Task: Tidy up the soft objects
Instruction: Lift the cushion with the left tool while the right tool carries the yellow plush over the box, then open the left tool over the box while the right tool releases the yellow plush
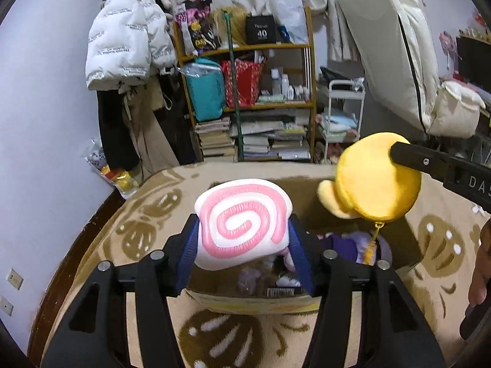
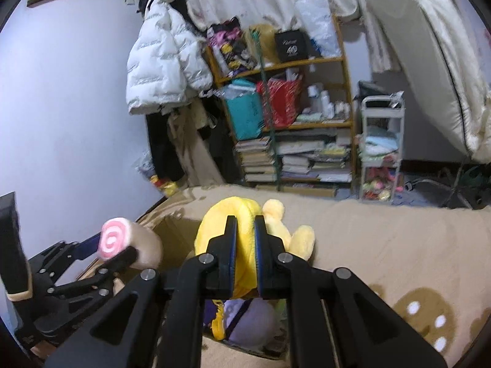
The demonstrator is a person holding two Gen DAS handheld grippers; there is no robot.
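Note:
A white plush roll with a pink swirl (image 1: 242,230) hangs between the blue pads of my left gripper (image 1: 242,224), which touch both its sides. It is over an open cardboard box (image 1: 254,302). My right gripper (image 2: 245,224) is shut on a round yellow plush (image 2: 214,224) with pale ears, just above the same box (image 2: 175,230). In the left wrist view the yellow plush (image 1: 368,184) hovers at the box's far right corner, a gold charm dangling under it. A purple plush (image 1: 346,242) and other soft toys lie inside. The right wrist view also shows the swirl roll (image 2: 129,242).
The box stands on a beige blanket with brown cookie prints (image 1: 442,245). Behind it are a cluttered wooden shelf (image 1: 245,92), a white jacket (image 1: 122,46), a white trolley (image 1: 343,113) and a leaning mattress (image 1: 399,46). A hand (image 1: 481,260) shows at the right edge.

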